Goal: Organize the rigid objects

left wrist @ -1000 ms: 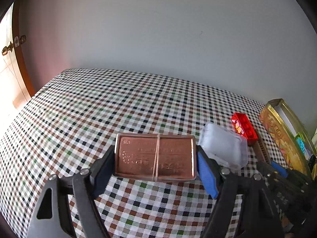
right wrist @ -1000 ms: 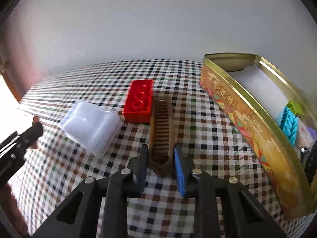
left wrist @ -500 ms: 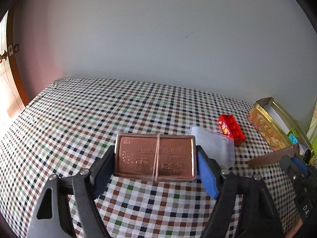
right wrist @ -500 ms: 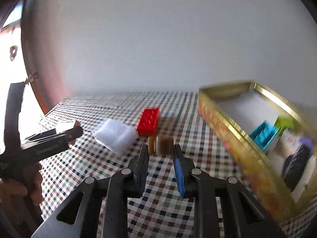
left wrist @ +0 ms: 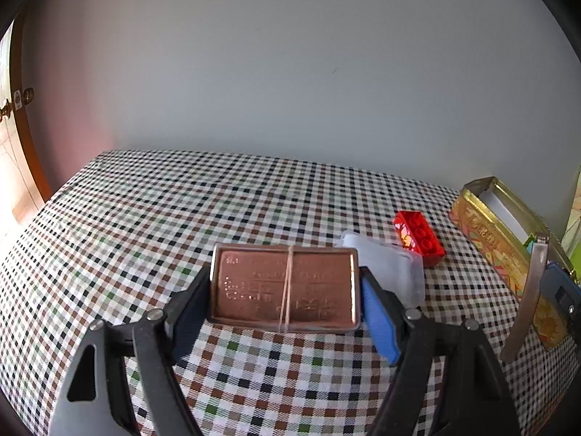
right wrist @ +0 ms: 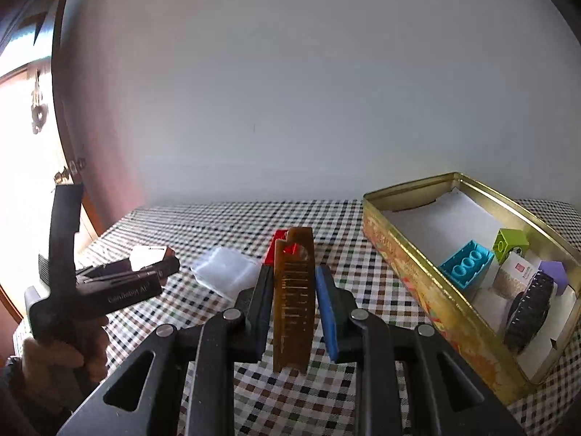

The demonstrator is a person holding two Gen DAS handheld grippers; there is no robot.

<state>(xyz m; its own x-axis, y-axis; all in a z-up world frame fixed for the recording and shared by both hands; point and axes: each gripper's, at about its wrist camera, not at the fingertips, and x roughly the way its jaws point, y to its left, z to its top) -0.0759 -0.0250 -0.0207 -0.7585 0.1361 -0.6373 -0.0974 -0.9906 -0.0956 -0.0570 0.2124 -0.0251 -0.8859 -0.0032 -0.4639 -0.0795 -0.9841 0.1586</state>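
Observation:
My left gripper [left wrist: 285, 290] is shut on a copper-coloured metal case [left wrist: 285, 287] with a rubber band around it, held above the checked tablecloth. My right gripper [right wrist: 294, 290] is shut on a brown comb [right wrist: 293, 298], lifted off the table and pointing away from me; in the left wrist view the comb [left wrist: 526, 298] stands steeply at the right edge. A gold tin box [right wrist: 450, 301] lies open on the right. A red brick [left wrist: 419, 238] and a clear plastic case [left wrist: 390, 269] rest on the cloth between the grippers.
Inside the tin lie a blue brick [right wrist: 466, 263], a green brick [right wrist: 510, 241], a black wheel [right wrist: 528, 309], a purple piece and a small card. A hand [right wrist: 51, 359] holds the left gripper at the left. A wall runs behind the table; a door is at far left.
My right gripper lifted the comb off the cloth and swung toward the tin, so the box interior now shows. The left gripper kept the copper case nearly in place.

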